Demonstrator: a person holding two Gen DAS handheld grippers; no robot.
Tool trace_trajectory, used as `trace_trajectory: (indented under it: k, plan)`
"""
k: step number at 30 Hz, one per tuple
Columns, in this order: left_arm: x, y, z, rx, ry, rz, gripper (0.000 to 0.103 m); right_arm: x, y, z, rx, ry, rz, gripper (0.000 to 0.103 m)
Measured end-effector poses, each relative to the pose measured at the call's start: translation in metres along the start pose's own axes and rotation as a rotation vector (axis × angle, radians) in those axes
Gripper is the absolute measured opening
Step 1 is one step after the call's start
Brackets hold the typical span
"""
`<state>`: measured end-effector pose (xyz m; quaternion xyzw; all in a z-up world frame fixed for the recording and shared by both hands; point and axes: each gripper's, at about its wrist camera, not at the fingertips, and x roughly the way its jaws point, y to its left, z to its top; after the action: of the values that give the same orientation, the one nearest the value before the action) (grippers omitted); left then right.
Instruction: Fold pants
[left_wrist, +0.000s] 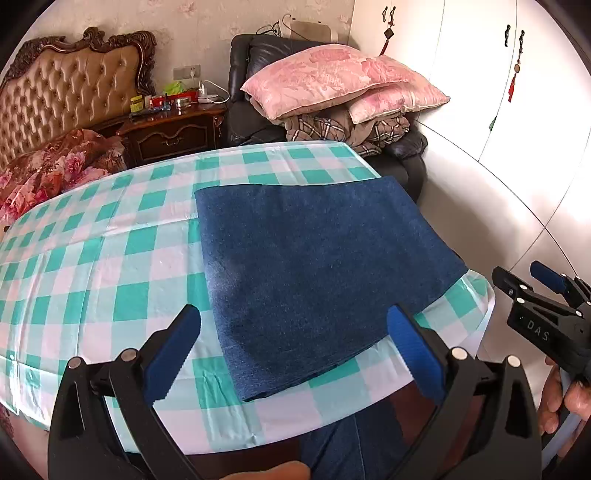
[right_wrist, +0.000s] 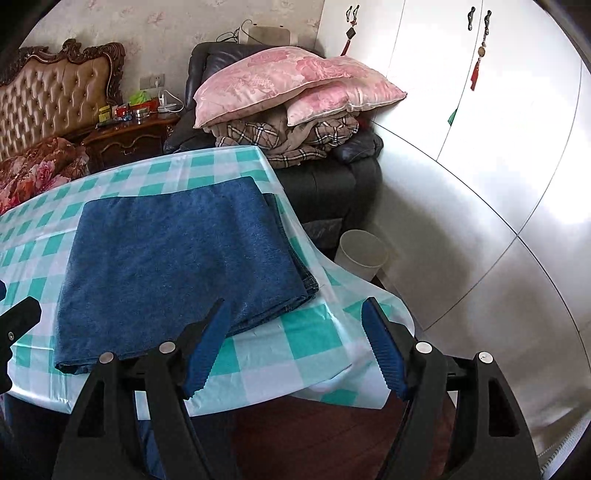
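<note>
Left wrist view: pants (left_wrist: 314, 273) lie folded on the bench (left_wrist: 110, 266), far of our left claw (left_wrist: 295, 354) — open, empty. Right claw (right_wrist: 295, 347), also open, sits nearer their right edge — long axis runs near-to-far.

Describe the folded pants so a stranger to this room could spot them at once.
Find the table with the teal-and-white checked plastic cloth in front of the dark leather armchair. On its right half lies a flat, dark blue denim rectangle, the folded pants. It is the only thing on the cloth, plain against the checks.
</note>
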<state>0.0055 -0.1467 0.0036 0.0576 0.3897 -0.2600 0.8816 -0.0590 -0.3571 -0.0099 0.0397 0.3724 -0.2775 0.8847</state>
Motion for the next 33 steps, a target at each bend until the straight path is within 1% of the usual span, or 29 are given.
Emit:
trace_trajectory:
  k: [15,33]
  plan:
    - [-0.0018,-0.0031,0.0026,0.004,-0.004,0.009,0.101,0.0013,-0.0036,-0.0008,0.015,0.002,0.003,0.071]
    - [0.0000,-0.0044,0.0062,0.006,-0.008,0.003,0.101,0.0034,-0.0072,-0.0004,0.019,0.006,0.003,0.071]
